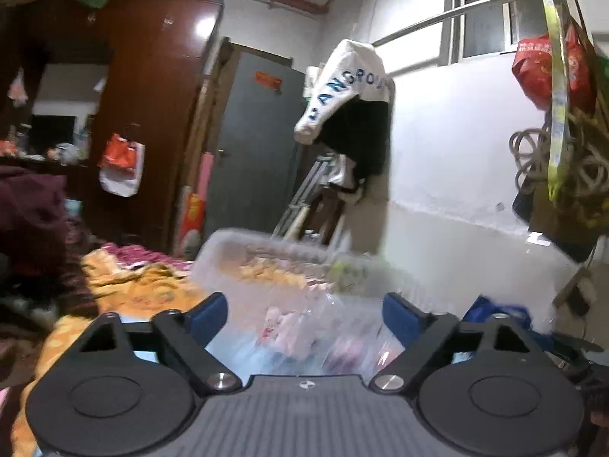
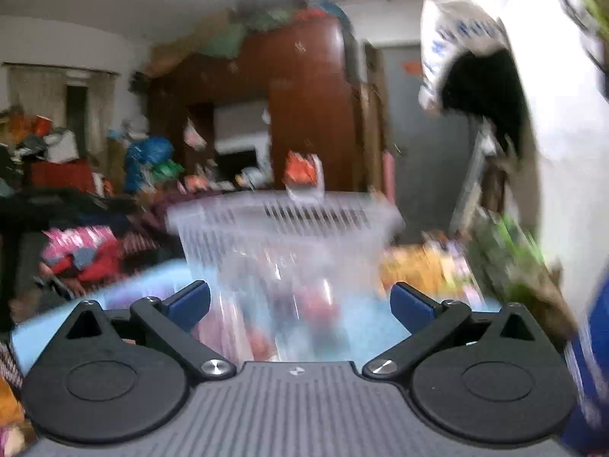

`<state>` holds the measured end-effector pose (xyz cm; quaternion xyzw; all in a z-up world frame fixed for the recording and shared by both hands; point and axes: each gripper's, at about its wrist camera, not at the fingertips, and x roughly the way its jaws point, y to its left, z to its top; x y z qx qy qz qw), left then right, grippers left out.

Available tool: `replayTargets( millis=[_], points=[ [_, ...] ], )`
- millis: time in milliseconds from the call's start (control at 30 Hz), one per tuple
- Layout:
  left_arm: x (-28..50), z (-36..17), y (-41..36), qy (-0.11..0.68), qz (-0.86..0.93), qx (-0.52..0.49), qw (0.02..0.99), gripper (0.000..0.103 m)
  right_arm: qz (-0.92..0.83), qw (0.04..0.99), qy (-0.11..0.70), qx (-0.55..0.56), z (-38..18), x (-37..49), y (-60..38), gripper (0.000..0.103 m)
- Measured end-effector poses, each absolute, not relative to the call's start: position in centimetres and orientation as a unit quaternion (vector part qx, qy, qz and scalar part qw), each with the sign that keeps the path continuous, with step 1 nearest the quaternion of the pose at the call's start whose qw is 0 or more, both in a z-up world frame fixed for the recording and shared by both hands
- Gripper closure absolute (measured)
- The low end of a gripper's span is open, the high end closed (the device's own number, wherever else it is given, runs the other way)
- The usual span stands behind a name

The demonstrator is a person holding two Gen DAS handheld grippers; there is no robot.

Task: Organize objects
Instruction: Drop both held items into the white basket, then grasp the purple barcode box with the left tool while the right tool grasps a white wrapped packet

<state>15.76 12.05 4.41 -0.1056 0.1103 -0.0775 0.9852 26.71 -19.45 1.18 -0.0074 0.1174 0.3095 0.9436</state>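
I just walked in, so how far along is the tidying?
Some packets already sit inside the clear basket. Nothing is in hand: the left gripper and right gripper are both open, facing it. The bed remains strewn with clothes.

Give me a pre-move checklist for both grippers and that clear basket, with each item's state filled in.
1. Left gripper open: ok, fingers wide apart.
2. Right gripper open: ok.
3. Clear basket ahead of both grippers: ok.
4. Either gripper touching the basket: cannot tell, motion blur.
5. Basket contents identified: cannot tell; blurred pink and red shapes only.
6. Basket resting steadily on the bedding: cannot tell.
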Motion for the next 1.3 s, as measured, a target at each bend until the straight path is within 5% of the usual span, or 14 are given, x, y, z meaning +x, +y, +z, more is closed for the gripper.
replayTargets(
  millis=[233,467,700,933,1033,1067,1300],
  points=[
    [14.4,-0.2,14.0,0.172,-0.044,-0.120,0.977,0.011,0.305,0.935,0.181,-0.022,-1.9,26.1,-19.2,0.000],
    [15.0,-0.8,14.1,0.201,-0.041,-0.101,0.974,0.011,0.316,0.920,0.210,-0.098,-1.7,27.3,-17.1,0.021],
    [15.3,-1.0,13.1,0.212,-0.032,-0.080,0.973,0.011,0.311,0.926,0.190,-0.097,-1.0,27.5,-15.5,0.023],
    [16.1,-1.2,13.1,0.233,-0.023,-0.080,0.969,0.011,0.307,0.922,0.213,-0.105,-1.6,28.5,-14.3,0.048],
    [16.3,-1.4,13.2,0.240,-0.032,-0.084,0.967,0.029,0.311,0.926,0.198,-0.086,-1.7,28.0,-15.3,0.050],
    [16.4,-1.5,13.2,0.242,-0.033,-0.086,0.966,0.050,0.309,0.929,0.190,-0.080,-1.6,27.7,-15.7,0.051],
    [14.7,-1.4,13.9,0.192,-0.024,-0.108,0.975,0.055,0.300,0.942,0.146,-0.041,-1.0,26.9,-17.1,0.053]
  ],
)
